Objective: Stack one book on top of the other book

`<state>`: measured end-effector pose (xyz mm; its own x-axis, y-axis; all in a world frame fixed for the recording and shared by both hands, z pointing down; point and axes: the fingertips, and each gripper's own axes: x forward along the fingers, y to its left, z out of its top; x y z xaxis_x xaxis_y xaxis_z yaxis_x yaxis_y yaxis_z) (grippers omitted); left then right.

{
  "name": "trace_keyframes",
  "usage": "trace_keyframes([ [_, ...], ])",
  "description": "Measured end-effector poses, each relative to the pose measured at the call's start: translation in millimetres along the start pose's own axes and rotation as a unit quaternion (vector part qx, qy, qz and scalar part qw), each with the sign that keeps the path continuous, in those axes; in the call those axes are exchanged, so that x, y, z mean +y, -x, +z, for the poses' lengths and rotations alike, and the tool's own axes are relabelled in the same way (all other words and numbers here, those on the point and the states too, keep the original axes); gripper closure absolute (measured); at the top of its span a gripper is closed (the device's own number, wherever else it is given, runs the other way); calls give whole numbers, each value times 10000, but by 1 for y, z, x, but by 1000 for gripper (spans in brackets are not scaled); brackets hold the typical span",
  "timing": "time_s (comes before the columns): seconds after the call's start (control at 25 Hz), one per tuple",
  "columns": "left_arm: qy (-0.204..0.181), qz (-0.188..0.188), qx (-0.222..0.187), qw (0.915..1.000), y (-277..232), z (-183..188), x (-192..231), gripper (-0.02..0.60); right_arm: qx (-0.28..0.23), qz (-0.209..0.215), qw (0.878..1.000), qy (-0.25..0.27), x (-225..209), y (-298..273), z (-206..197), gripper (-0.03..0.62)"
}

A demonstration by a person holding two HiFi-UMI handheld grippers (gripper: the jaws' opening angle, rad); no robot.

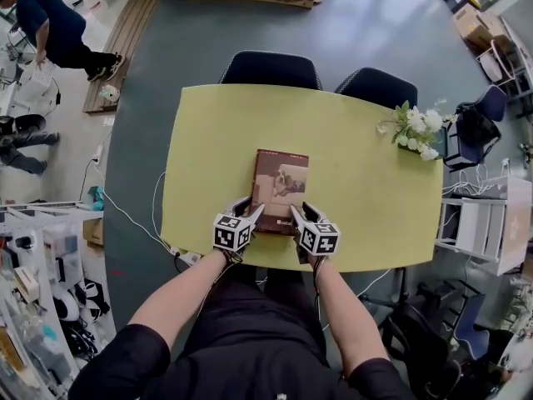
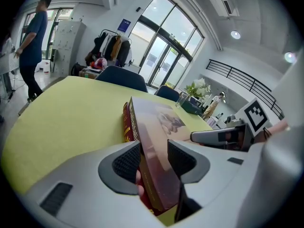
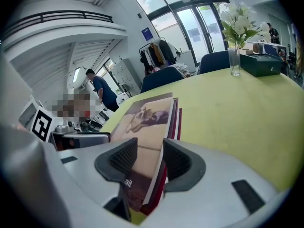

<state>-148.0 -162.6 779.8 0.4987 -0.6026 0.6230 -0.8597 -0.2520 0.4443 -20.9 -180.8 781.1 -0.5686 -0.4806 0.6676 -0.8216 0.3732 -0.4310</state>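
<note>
Left tool point(image 1: 250, 210) and right tool point(image 1: 301, 213) clamp the top book point(image 1: 281, 182) on a yellow table point(image 1: 366, 190), chairs point(image 1: 271, 69) beyond.

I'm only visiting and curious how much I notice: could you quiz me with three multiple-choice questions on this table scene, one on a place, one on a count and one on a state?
1. Where does the vase of white flowers stand?
A. on the table, near its far right corner
B. on the floor
C. on a shelf

2. How many dark chairs stand at the table's far side?
A. one
B. two
C. four

3. How do the brown book and the red book lie?
A. side by side
B. both standing upright
C. brown flat on top of red

Answers:
1 A: the head view shows it there.
2 B: two seat backs show beyond the table.
3 C: the red edge peeks out underneath.
</note>
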Motion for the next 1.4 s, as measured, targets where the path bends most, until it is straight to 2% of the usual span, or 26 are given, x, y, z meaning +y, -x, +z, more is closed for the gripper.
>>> trace_keyframes([
  [0.4, -79, 23, 13, 10000, 1, 0, -1, 396, -16, -6, 10000, 26, 0, -1, -1, 418],
  [0.8, -89, 197, -169, 9996, 15, 9, 13, 396, -158, -154, 9997, 99, -13, 13, 7, 418],
  [1.0, -166, 307, -457, 9983, 38, 28, 21, 405, -541, -291, 9979, 205, -18, 37, 31, 418],
  [1.12, -342, 328, -763, 9960, 62, 53, 17, 440, -867, -288, 9950, 408, -9, 57, 57, 419],
  [1.28, -737, 230, -1289, 9887, 97, 99, -3, 496, -1349, -264, 9873, 798, 17, 87, 98, 441],
  [1.4, -983, 145, -1690, 9806, 127, 130, -23, 539, -1794, -288, 9775, 1072, 47, 119, 127, 484],
])
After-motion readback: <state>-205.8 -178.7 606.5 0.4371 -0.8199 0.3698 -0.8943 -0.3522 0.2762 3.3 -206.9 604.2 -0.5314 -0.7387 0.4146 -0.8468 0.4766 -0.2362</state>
